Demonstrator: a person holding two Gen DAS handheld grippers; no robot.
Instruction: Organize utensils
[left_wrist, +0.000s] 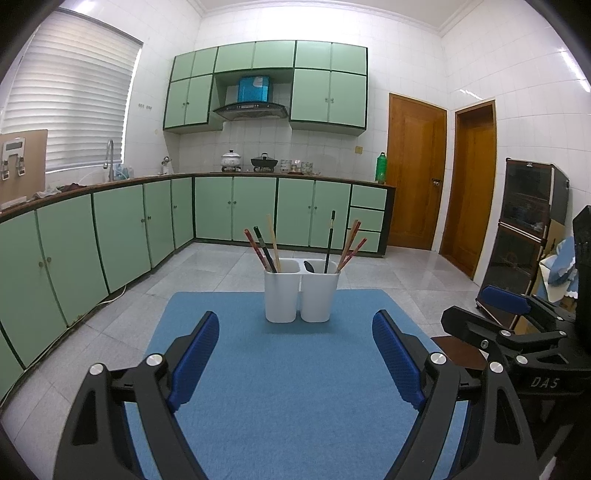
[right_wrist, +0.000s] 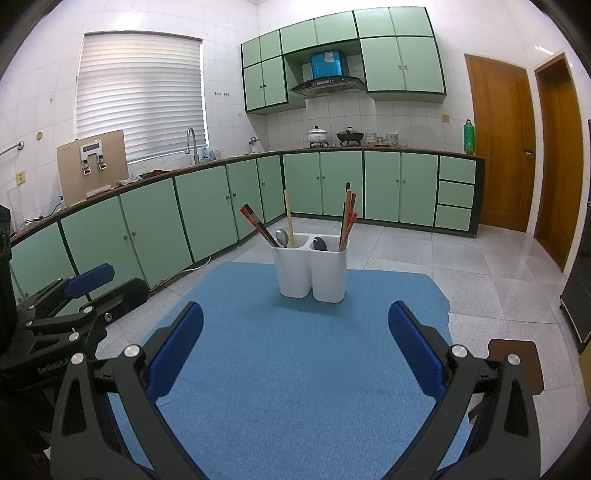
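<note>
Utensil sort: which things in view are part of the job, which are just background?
Job:
- white two-compartment holder
- chopsticks in both compartments
- silver spoon, left compartment
- dark spoon, right compartment
- blue mat
- left gripper and right gripper, both open, empty

Background:
- pots on the stove
- green bottle
- faucet

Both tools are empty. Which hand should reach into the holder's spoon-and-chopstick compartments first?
Probably either: the left tool and right tool both stand open, squarely facing the white holder. Neither is visibly nearer.
</note>
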